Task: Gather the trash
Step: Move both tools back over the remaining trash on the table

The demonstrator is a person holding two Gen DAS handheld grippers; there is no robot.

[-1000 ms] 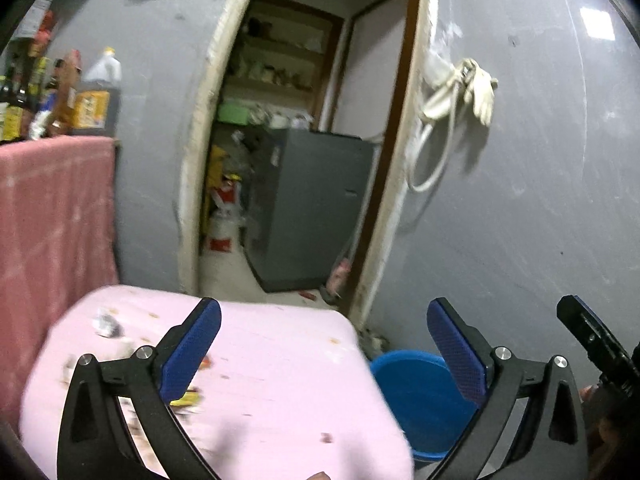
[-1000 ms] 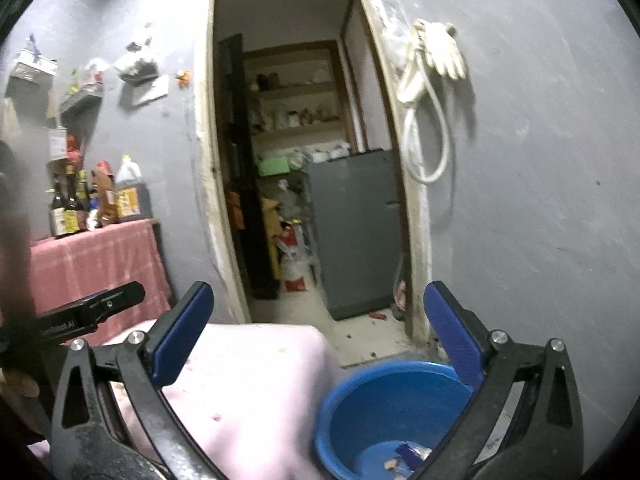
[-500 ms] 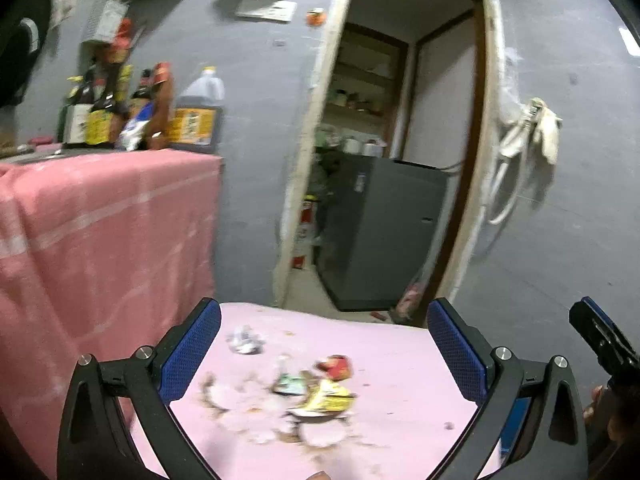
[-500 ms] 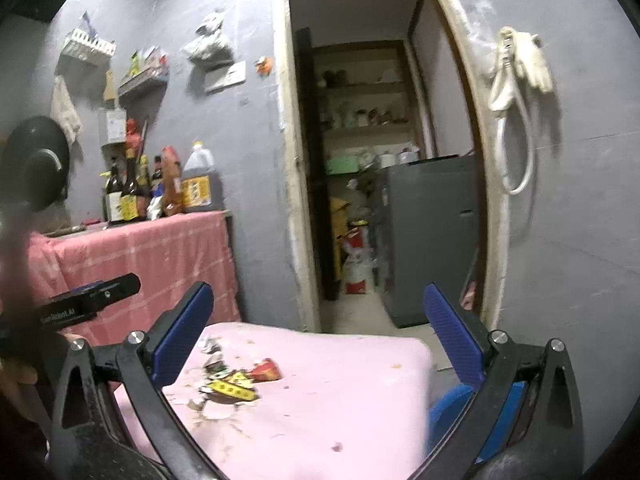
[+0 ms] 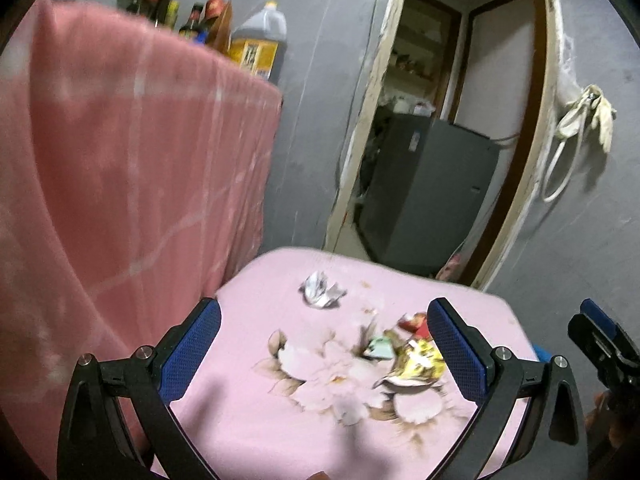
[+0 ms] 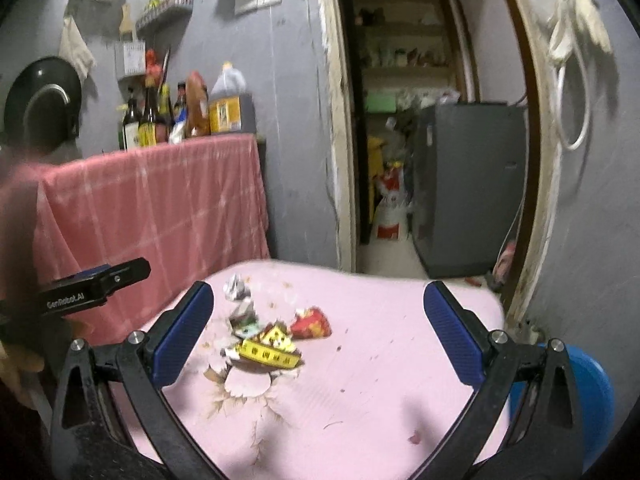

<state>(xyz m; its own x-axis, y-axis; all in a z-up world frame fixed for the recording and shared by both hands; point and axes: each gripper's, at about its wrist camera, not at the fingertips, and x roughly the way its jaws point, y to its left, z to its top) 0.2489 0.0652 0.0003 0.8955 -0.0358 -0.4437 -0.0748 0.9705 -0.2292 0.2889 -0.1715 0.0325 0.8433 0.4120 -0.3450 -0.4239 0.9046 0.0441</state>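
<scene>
Both tools are spread wide with nothing between their blue pads: the left gripper [image 5: 324, 344] and the right gripper [image 6: 318, 334] each hang above the pink floral tablecloth [image 6: 380, 360]. The trash lies at the centre of both frames: a yellow wrapper [image 6: 270, 350], a red wrapper [image 6: 311, 323] just beside it, and a crumpled silver foil [image 5: 320, 290] farther back. A blue basin [image 6: 596, 400] shows at the lower right of the right wrist view.
</scene>
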